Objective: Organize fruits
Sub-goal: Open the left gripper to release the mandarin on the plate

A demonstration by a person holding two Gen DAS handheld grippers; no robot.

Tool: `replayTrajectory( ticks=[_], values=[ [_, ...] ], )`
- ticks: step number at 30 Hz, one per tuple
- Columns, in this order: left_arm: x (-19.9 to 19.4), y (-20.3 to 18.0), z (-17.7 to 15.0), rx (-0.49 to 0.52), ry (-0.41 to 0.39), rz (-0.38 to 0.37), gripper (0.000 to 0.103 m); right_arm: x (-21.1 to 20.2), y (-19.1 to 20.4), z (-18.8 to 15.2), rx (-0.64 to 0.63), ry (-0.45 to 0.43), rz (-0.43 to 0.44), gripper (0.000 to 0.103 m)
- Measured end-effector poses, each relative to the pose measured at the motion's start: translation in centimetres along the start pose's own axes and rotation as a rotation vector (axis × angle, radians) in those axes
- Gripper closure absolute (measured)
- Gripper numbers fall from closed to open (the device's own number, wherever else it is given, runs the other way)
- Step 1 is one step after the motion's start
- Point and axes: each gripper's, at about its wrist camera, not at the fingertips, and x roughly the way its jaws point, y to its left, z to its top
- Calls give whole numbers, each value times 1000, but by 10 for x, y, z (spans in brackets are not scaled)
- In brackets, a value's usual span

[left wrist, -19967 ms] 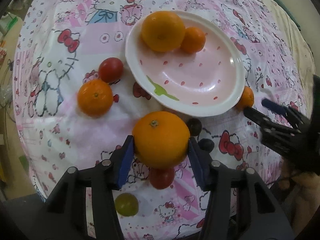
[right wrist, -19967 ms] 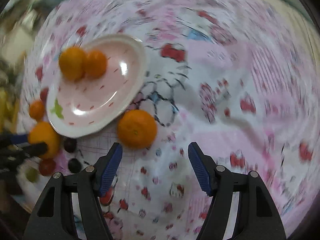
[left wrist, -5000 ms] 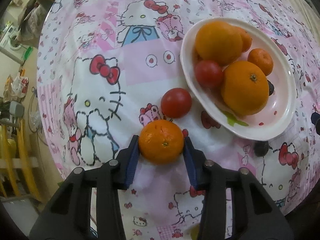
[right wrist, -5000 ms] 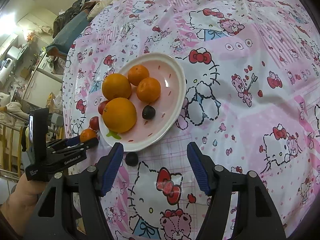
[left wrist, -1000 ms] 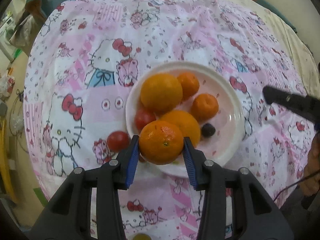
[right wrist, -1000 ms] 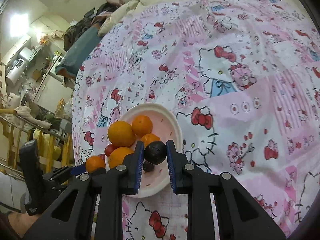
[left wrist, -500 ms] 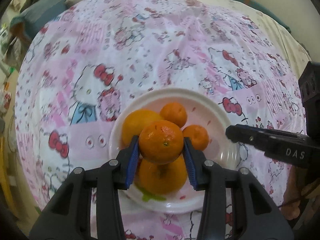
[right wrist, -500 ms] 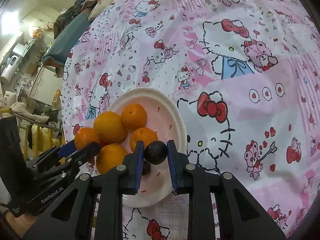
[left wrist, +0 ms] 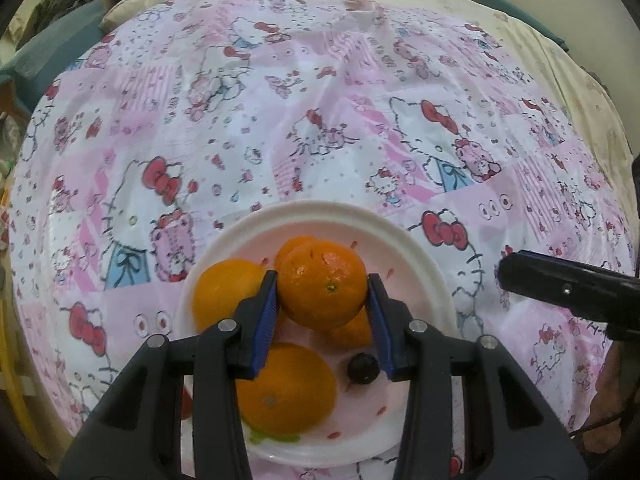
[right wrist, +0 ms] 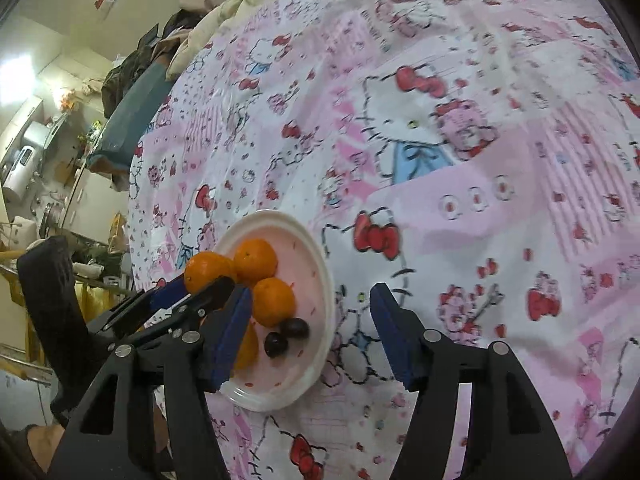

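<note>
My left gripper (left wrist: 323, 305) is shut on a mandarin (left wrist: 322, 285) and holds it above the white plate (left wrist: 434, 276). On the plate lie several oranges, among them a big one (left wrist: 285, 387) at the front and another (left wrist: 224, 291) at the left, and a dark grape (left wrist: 362, 368). In the right wrist view my right gripper (right wrist: 311, 328) is open and empty over the plate's (right wrist: 325, 280) right side; two dark grapes (right wrist: 294, 327) (right wrist: 276, 345) lie in the plate below it. The left gripper (right wrist: 188, 296) with its mandarin (right wrist: 205, 272) shows there too.
The plate sits on a pink Hello Kitty cloth (left wrist: 320, 120) over a bed. The right gripper's finger (left wrist: 560, 288) reaches in from the right in the left wrist view. A blanket and clothes (right wrist: 160, 64) lie at the far edge; shelves and clutter (right wrist: 32, 168) stand at left.
My right gripper has opened and let go of the dark grape, which now lies in the plate. My left gripper has moved forward over the plate with the mandarin.
</note>
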Motion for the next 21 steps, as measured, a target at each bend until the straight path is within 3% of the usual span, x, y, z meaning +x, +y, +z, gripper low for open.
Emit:
replayTrajectory(
  ticks=[14, 19, 21],
  values=[
    [16, -8, -1, 46, 60, 45, 63, -6, -12, 1, 26, -11, -22, 38],
    [11, -7, -1, 26, 53, -9, 37, -5, -8, 0, 13, -13, -24, 38],
    [8, -8, -2, 22, 57, -1, 36, -4, -6, 1, 7, -14, -29, 38]
  ],
)
